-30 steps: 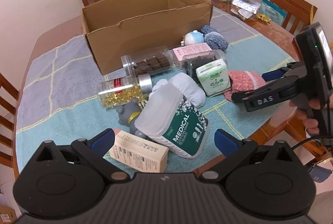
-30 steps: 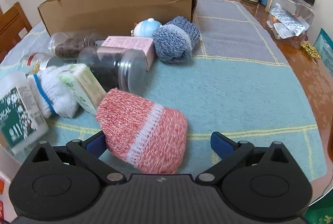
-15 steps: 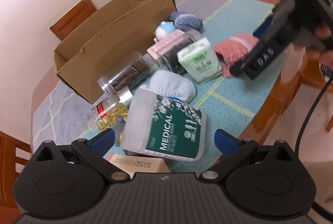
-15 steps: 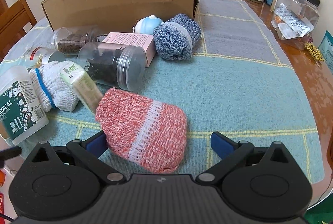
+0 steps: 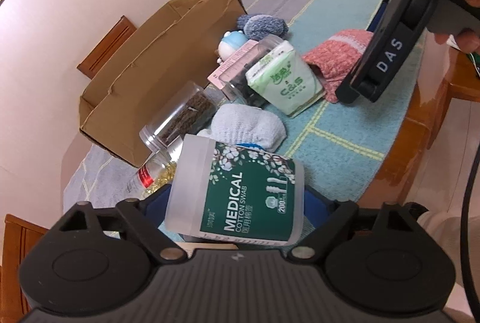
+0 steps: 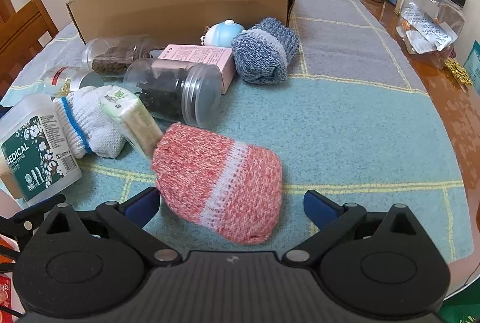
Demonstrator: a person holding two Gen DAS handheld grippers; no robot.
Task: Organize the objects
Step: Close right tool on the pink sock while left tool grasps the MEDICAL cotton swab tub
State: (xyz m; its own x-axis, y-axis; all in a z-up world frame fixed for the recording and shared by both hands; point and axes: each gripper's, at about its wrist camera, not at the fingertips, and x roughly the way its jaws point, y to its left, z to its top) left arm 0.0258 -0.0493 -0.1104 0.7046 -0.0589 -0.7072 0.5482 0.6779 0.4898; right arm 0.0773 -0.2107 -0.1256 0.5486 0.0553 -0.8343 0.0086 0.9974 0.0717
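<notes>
- The open brown cardboard box (image 6: 183,2) stands at the far side of the table (image 6: 450,101), on a blue-green woven cloth (image 6: 345,119); everything below is placed against it.
- The left gripper (image 5: 237,203) has its blue-padded fingers (image 5: 156,203) set against both sides of a translucent plastic tub with a green "MEDICAL COTTON SWAB" label (image 5: 237,191), gripping it, well in front of the box's near-left corner (the tub tilts, lid end towards the box).
- The right gripper (image 6: 231,203) has its fingers (image 6: 319,207) spread wide, with nothing between the pads; a pink-and-white knitted sock bundle (image 6: 222,182) lies between them, well in front of the box.
- Closer to the box lie a clear plastic jar of dark contents (image 6: 177,92) on its side, a pink carton (image 6: 201,59) and a blue-grey knitted sock bundle (image 6: 265,51), the last near the box's right corner.
- A white cotton glove with a blue band (image 6: 87,125) and a green-and-white tissue pack (image 5: 283,80) lie between the tub and the dark jar.
</notes>
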